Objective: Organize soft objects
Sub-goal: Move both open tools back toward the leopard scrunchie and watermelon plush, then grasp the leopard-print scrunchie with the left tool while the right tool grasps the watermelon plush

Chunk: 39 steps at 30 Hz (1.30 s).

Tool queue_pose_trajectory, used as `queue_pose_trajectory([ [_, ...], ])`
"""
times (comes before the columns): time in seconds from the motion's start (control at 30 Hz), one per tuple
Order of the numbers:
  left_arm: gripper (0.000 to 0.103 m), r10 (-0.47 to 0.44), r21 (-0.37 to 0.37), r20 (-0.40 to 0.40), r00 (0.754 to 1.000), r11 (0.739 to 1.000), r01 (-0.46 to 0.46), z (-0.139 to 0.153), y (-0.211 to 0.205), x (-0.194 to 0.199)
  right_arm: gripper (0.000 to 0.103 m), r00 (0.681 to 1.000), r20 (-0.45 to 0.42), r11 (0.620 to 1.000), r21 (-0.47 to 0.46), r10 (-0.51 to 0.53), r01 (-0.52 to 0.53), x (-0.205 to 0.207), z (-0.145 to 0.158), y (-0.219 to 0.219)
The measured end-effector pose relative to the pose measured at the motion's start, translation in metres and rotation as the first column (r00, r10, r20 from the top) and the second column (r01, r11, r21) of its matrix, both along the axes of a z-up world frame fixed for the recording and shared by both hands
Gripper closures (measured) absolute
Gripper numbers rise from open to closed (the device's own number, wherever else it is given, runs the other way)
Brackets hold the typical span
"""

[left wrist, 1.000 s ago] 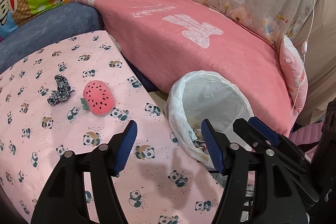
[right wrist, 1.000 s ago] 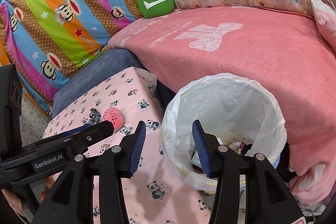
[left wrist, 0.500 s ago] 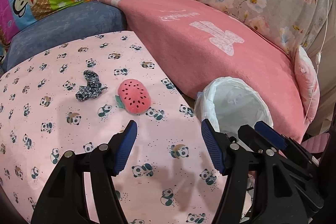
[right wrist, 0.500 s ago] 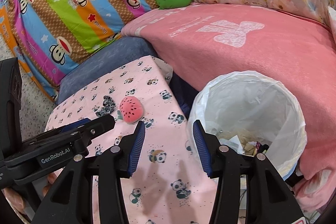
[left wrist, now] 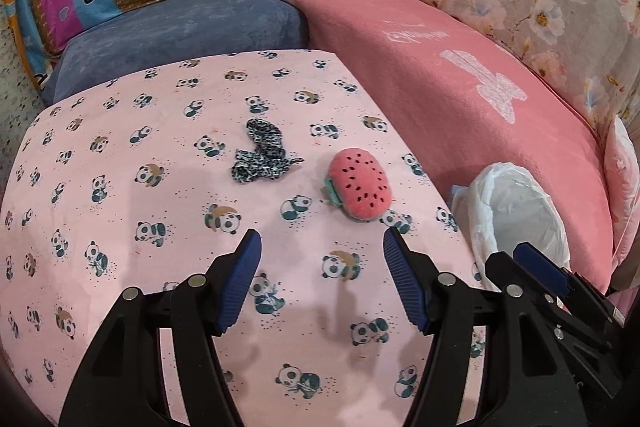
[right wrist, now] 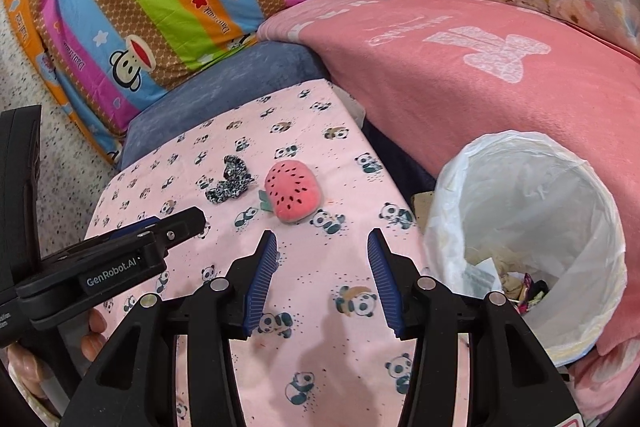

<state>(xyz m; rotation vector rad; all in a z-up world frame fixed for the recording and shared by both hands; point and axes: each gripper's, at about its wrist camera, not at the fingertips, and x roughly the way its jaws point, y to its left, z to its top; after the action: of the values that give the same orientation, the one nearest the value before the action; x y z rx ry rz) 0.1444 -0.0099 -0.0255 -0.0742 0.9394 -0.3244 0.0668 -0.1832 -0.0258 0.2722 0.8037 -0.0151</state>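
Watermelon plush (left wrist: pixel 362 187) lies on the panda-print table (left wrist: pixel 120 187), just beyond the left gripper (left wrist: pixel 322 253) and right gripper (right wrist: pixel 322 247), both spread and empty above the cloth. A black-and-white scrunchie (left wrist: pixel 262 157) rests near its left; a lined bin (right wrist: pixel 528 227) stands right of the table.

Both grippers (left wrist: pixel 322 247) (right wrist: pixel 322 247) — black frames, ribbed blue pads, silver screws, "GenRobot.AI" lettering

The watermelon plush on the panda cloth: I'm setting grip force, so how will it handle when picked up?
The watermelon plush looks stuffed, so it probably squashes under the pads and weighs little. Its rounded body may slide or tumble if nudged, and the fuzzy fabric likely grips well.
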Motion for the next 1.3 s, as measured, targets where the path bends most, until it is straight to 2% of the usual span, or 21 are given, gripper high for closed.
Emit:
queue_pose_trajectory([
  [0.1, 0.04, 0.028, 0.033, -0.007, 1.0, 0.999, -0.028, -0.008, 0.012, 0.012, 0.056, 1.0, -0.019, 1.0, -0.002, 0.022, -0.022, 0.015, -0.008, 0.011],
  [0.17, 0.033, 0.055, 0.053, -0.009, 0.998, 0.997, -0.054, -0.014, 0.021, 0.021, 0.047, 0.999, -0.029, 0.999, -0.005, 0.036, -0.036, 0.027, -0.014, 0.018],
  [0.4, 0.024, 0.119, 0.1, -0.032, 0.992, 0.988, -0.116, -0.034, 0.039, 0.062, 0.046, 0.996, -0.061, 0.998, -0.012, 0.063, -0.064, 0.071, -0.035, 0.035],
  [0.67, 0.023, 0.117, 0.082, -0.077, 0.99, 0.99, -0.111, -0.058, 0.032, 0.112, 0.046, 0.993, -0.105, 0.998, -0.006, 0.059, -0.06, 0.119, -0.061, 0.038],
  [0.9, 0.025, 0.09, 0.039, -0.132, 0.987, 0.996, -0.086, -0.079, 0.017, 0.138, 0.045, 0.992, -0.114, 0.999, -0.013, 0.045, -0.047, 0.137, -0.076, 0.037],
  [1.0, 0.033, 0.096, 0.031, -0.126, 0.987, 0.995, -0.093, -0.081, 0.016, 0.139, 0.045, 0.993, -0.109, 0.999, -0.008, 0.043, -0.045, 0.139, -0.079, 0.036],
  [1.1, 0.049, 0.078, 0.023, -0.122, 0.989, 0.997, -0.076, -0.079, 0.015, 0.137, 0.047, 0.992, -0.115, 0.999, 0.001, 0.045, -0.045, 0.142, -0.082, 0.036],
  [1.17, 0.073, 0.062, 0.004, -0.14, 0.988, 0.998, -0.062, -0.079, 0.014, 0.138, 0.049, 0.993, -0.114, 0.999, 0.009, 0.038, -0.037, 0.142, -0.082, 0.035],
  [1.23, 0.083, 0.053, -0.025, -0.165, 0.985, 0.998, -0.058, -0.079, 0.016, 0.137, 0.052, 0.993, -0.114, 0.999, 0.014, 0.037, -0.035, 0.141, -0.08, 0.035],
  [1.3, 0.088, 0.045, -0.043, -0.177, 0.983, 0.998, -0.054, -0.077, 0.016, 0.133, 0.053, 0.993, -0.112, 0.999, 0.016, 0.041, -0.039, 0.137, -0.076, 0.037],
])
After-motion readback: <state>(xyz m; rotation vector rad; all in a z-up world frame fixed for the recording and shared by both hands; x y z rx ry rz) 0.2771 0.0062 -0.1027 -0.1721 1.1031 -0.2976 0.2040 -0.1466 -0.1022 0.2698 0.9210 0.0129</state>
